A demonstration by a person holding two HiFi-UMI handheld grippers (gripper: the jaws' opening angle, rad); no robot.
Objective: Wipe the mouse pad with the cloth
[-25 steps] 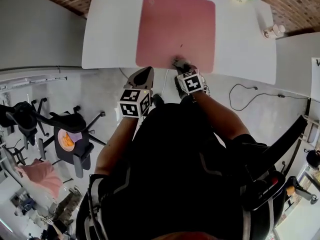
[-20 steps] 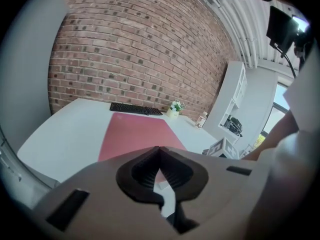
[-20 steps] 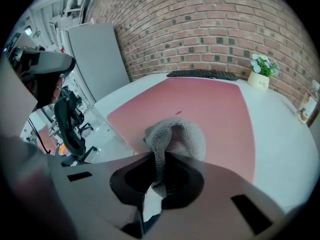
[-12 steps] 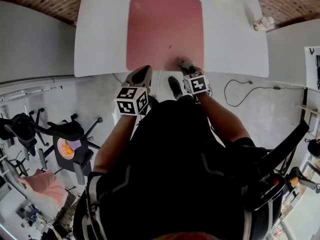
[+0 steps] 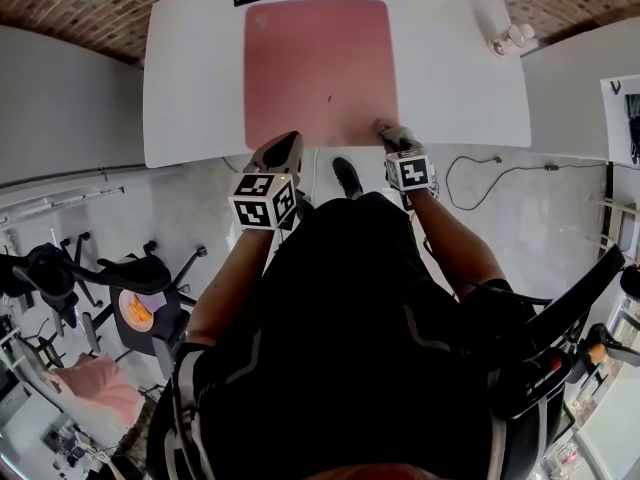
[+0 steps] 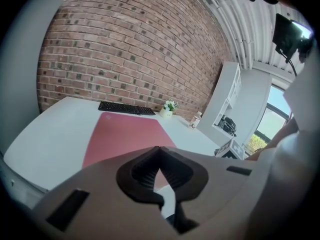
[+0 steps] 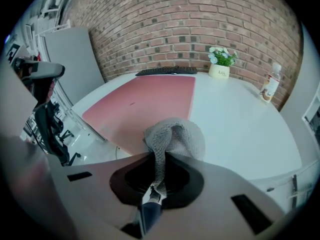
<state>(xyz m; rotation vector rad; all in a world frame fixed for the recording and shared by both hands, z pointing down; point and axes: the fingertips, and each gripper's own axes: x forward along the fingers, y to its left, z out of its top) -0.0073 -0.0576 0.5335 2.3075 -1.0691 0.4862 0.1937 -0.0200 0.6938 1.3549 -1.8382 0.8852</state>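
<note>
Now my right gripper (image 5: 390, 138) pinches the grey cloth (image 7: 175, 136) at five o'clock on the mouse pad (image 5: 315, 68); my left gripper (image 5: 283, 146), clenched on nothing, hovers at seven o'clock.

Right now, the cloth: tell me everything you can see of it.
The cloth is grey, coarse-knit, soft-looking. It is bunched into a rounded fold, pinched in the shut right gripper, a strip trailing back between the jaws. It sits at the near right corner of the pink mouse pad, by the edge of the desk; contact with the pad cannot be told.
</note>
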